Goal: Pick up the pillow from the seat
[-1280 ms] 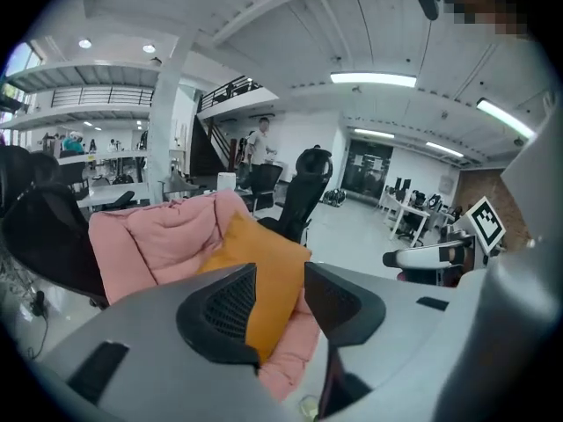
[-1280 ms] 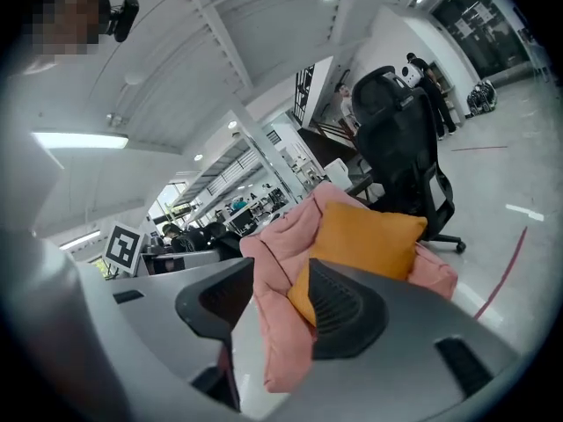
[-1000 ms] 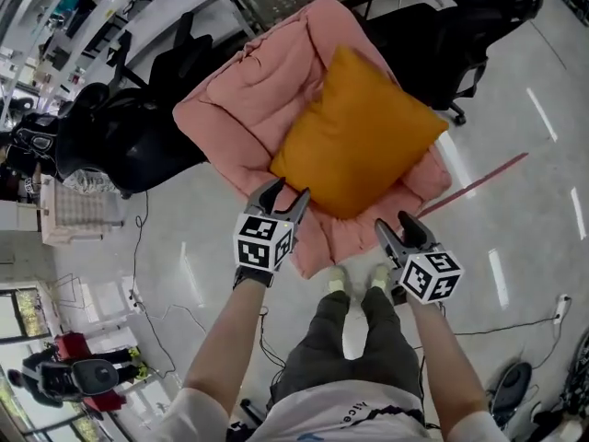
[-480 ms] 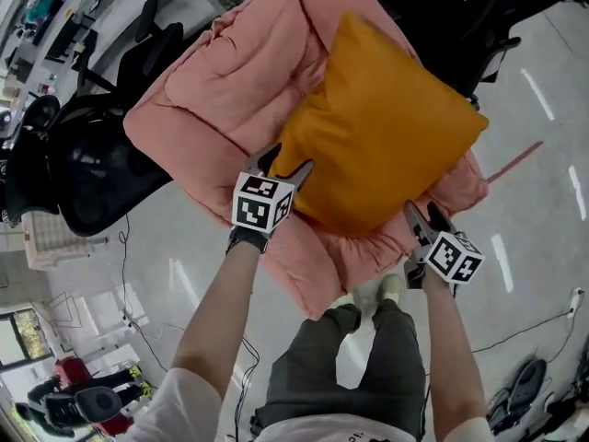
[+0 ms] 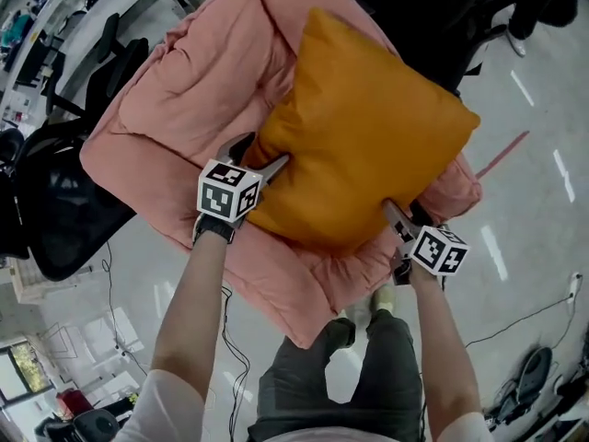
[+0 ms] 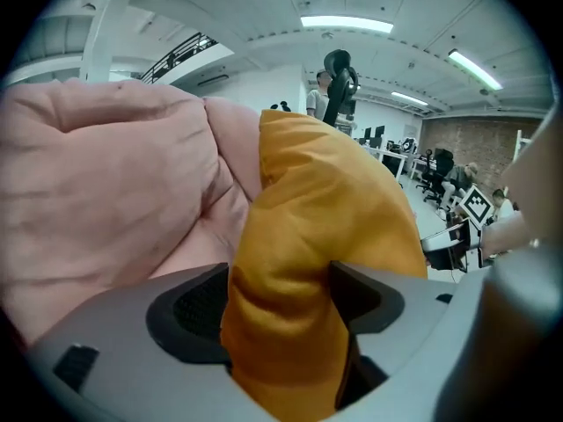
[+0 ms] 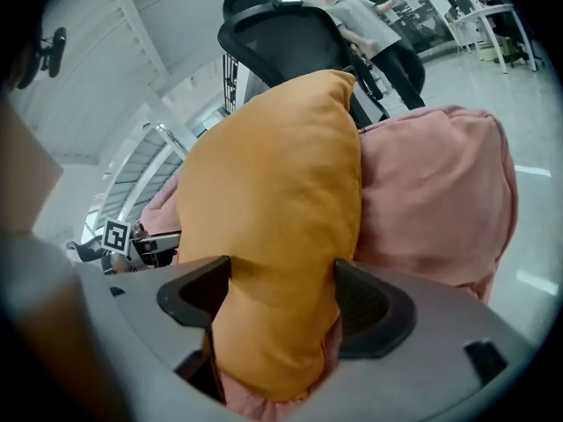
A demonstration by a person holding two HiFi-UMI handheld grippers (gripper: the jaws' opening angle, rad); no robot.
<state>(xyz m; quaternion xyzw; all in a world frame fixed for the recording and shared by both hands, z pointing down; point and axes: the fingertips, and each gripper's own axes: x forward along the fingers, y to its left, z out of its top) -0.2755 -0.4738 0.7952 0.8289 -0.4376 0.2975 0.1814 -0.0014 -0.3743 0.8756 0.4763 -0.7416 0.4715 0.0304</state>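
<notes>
An orange pillow (image 5: 359,127) lies on a puffy pink seat (image 5: 175,109). My left gripper (image 5: 258,153) is at the pillow's near left corner. Its jaws are opening, and the corner (image 6: 299,262) bulges up between them and fills the gap. My right gripper (image 5: 403,215) is at the near right edge. Its jaws are opening too, with the pillow's edge (image 7: 273,218) standing between them. The pads lie along the fabric without squeezing it. The pillow rests on the pink seat (image 7: 431,192), whose padding (image 6: 106,174) rises to the left of it.
Black office chairs stand at the left (image 5: 46,210) and behind the seat (image 5: 423,7). The person's legs (image 5: 368,348) are right at the seat's front edge. Cables (image 5: 225,320) run over the glossy floor. A person (image 7: 356,16) stands behind a black chair back (image 7: 281,33).
Both grippers have moved forward from in front of the seat onto the pillow's near corners. Their jaws have spread wider, and the pillow now sits between each pair.
</notes>
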